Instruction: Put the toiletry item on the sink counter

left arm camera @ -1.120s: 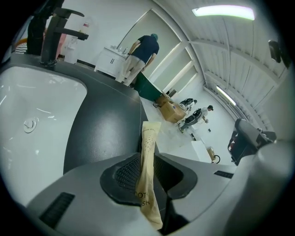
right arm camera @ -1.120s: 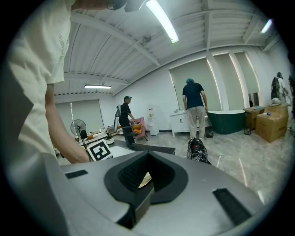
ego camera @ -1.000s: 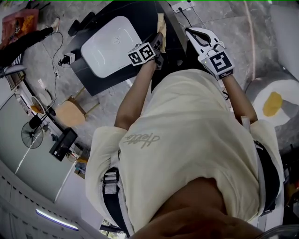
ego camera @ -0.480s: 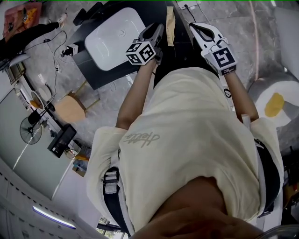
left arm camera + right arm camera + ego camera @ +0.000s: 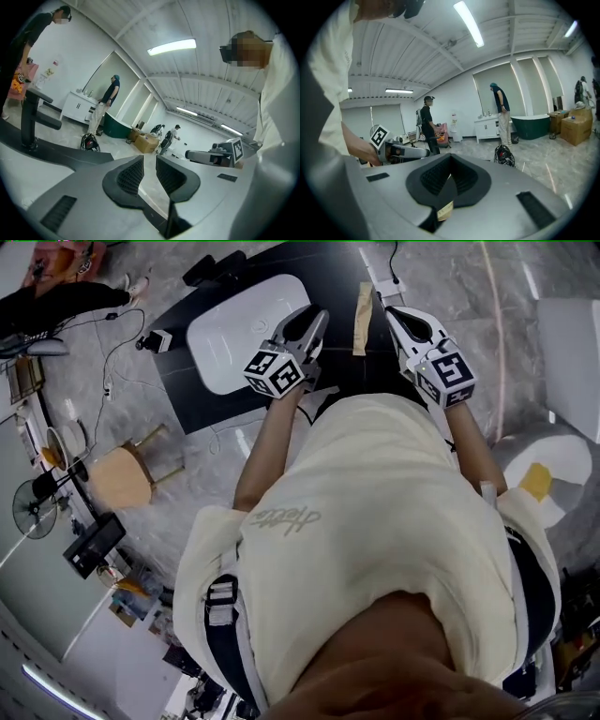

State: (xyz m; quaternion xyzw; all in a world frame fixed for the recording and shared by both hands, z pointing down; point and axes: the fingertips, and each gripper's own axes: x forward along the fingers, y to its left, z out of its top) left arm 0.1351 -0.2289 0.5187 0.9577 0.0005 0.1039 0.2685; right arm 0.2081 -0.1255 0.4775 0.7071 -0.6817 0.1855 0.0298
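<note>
Both claws hang over a black tabletop [image 5: 202, 395] that carries a white rectangular basin [image 5: 239, 329]. Grey marbled floor [image 5: 525, 315] surrounds it, and a round wooden stool [image 5: 120, 474] stands off its near corner. The gripper views show a white hall with ceiling strip lights [image 5: 171, 45], a dark green bathtub [image 5: 534, 126], cardboard boxes [image 5: 147, 142] and people standing about.

The left claw [image 5: 309, 322] is parted by a narrow gap, and only the distant floor shows between its ribbed pads [image 5: 131, 174]. The right claw [image 5: 401, 317] is pressed together, with nothing visible in its grip. A tan flat oblong item [image 5: 363, 306] lies on the tabletop right of the basin, between the two claws and apart from both.
</note>
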